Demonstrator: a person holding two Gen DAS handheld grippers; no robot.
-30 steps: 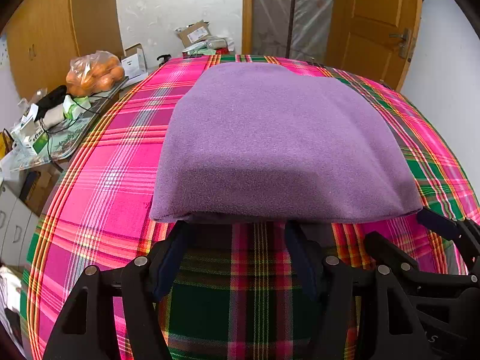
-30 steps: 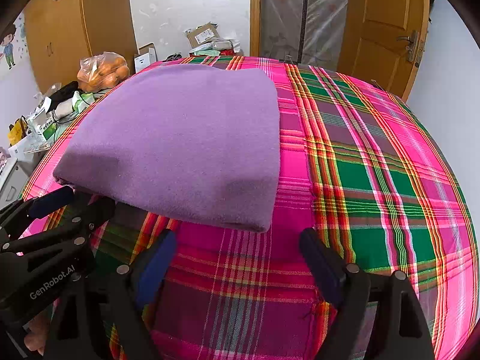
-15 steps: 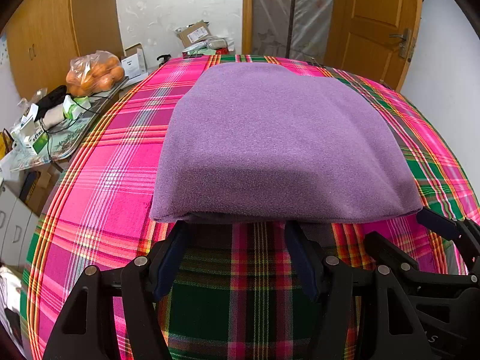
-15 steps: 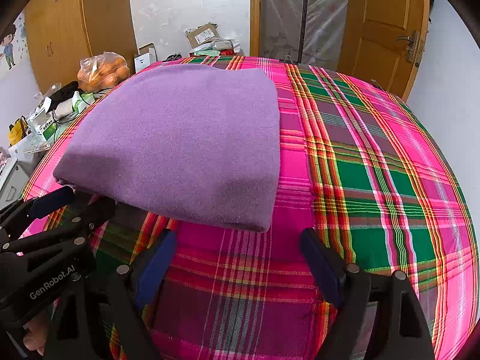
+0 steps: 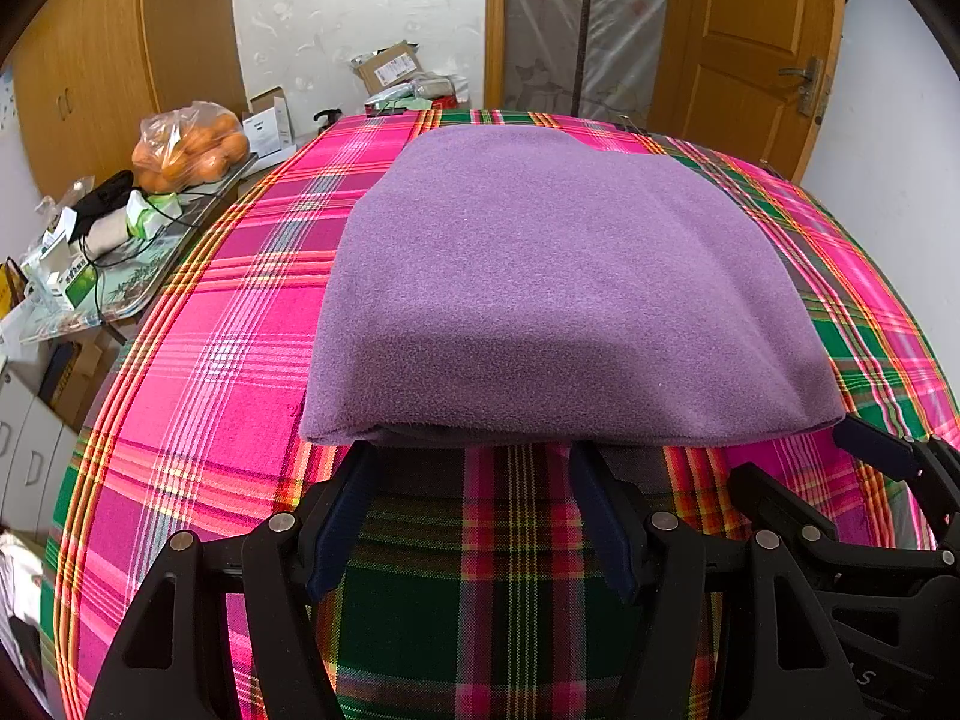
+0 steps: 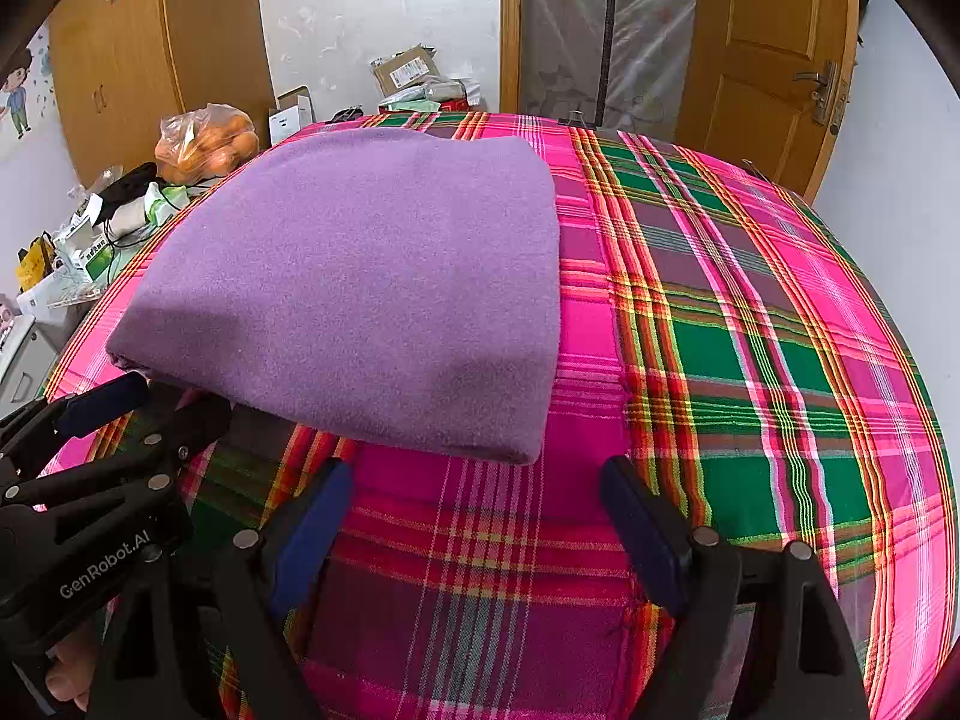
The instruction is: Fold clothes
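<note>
Left wrist view shows me the folded purple fleece garment [image 5: 564, 294] lying flat on the pink-and-green plaid cloth [image 5: 198, 372], its near edge just ahead of my left gripper [image 5: 474, 468], whose fingers are spread and empty. My right gripper [image 6: 480, 480] is also spread, holding nothing, with the garment's near right corner just beyond its fingertips. A clear plastic bag of oranges [image 5: 189, 144] sits far off left.
</note>
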